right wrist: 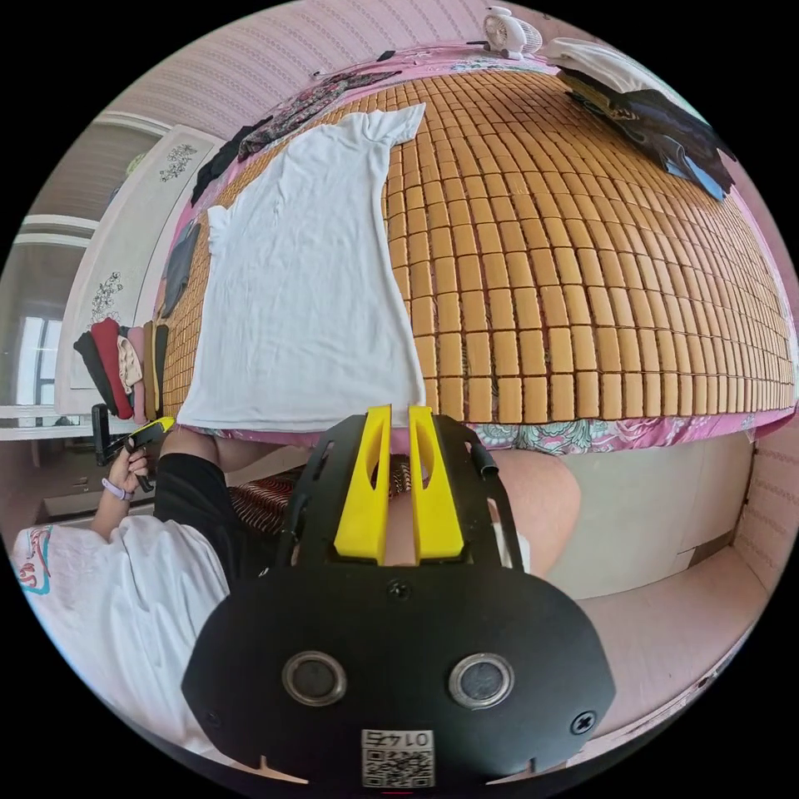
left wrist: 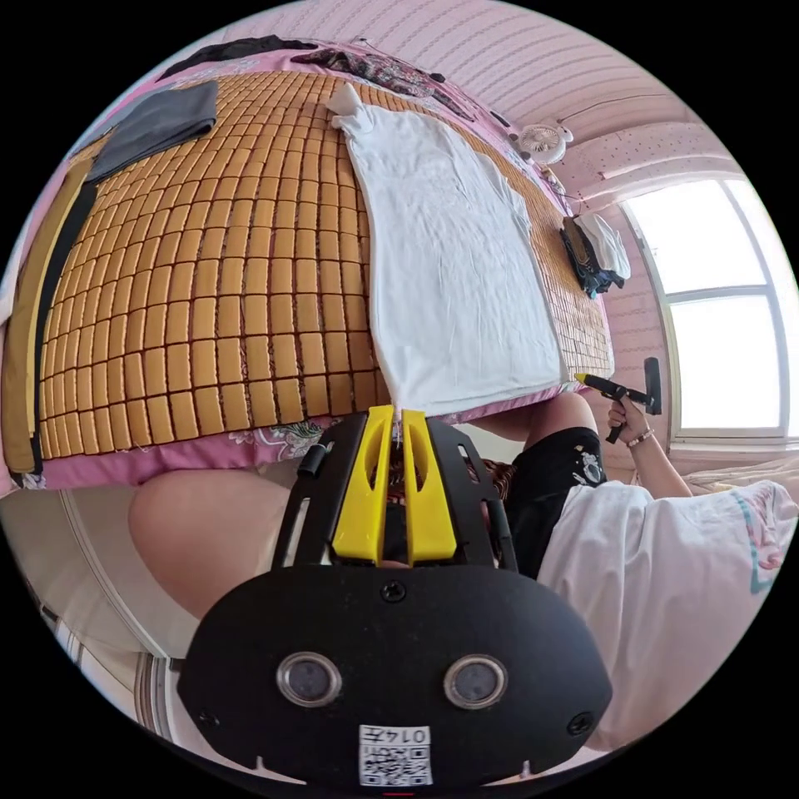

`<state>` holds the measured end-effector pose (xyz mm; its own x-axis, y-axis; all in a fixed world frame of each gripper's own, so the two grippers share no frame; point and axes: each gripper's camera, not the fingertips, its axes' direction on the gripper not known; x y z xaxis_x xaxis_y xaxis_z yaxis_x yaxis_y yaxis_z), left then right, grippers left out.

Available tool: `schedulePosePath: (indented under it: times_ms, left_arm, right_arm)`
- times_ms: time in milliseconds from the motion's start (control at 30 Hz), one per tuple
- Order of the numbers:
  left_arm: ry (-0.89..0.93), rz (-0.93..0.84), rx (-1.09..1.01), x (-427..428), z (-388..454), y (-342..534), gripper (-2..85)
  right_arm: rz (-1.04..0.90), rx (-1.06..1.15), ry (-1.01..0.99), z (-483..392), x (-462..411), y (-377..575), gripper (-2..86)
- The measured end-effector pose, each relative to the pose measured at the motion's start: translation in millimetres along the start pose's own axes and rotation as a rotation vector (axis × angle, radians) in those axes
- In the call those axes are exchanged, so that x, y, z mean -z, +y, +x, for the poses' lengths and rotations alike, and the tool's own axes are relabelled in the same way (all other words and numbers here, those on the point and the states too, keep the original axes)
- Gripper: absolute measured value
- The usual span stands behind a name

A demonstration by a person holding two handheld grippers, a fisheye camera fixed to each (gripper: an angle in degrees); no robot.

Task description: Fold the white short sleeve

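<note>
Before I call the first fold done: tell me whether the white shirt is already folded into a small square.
No. In the right gripper view the white shirt lies stretched out full length on the bamboo mat, one sleeve spread.

Just beyond the left gripper's (left wrist: 398,433) fingers (left wrist: 366,491), which look like smooth, slightly glossy yellow plastic on a matt black frame, lies the white short sleeve (left wrist: 449,275): thin matt cloth, softly creased. It rests on a mat (left wrist: 208,283) of small glossy tan tiles, like polished bamboo, with dark gaps between them. Below the right gripper's (right wrist: 399,433) fingers (right wrist: 437,491) the bed (right wrist: 583,434) edge shows pink printed floral cloth. Far beyond the fingers, the wall (right wrist: 250,75) looks like matt ribbed pink paper.
</note>
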<state>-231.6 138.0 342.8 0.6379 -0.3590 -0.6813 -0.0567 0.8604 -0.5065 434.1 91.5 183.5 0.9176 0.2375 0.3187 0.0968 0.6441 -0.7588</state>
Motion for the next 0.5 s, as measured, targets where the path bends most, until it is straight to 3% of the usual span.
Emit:
schedulePosePath:
  times_ms: [233, 500]
  left_arm:
    - [-0.072, 0.117, 0.010, 37.3, -55.8, -21.8, -0.9]
    - [-0.133, 0.251, -0.052, 28.8, -106.3, -128.5, -0.9]
  right_arm:
    - [0.111, 0.055, 0.058, -9.1, 21.7, -56.4, 4.9]
    - [0.322, 0.139, 0.180, -39.9, 33.0, -206.7, 6.0]
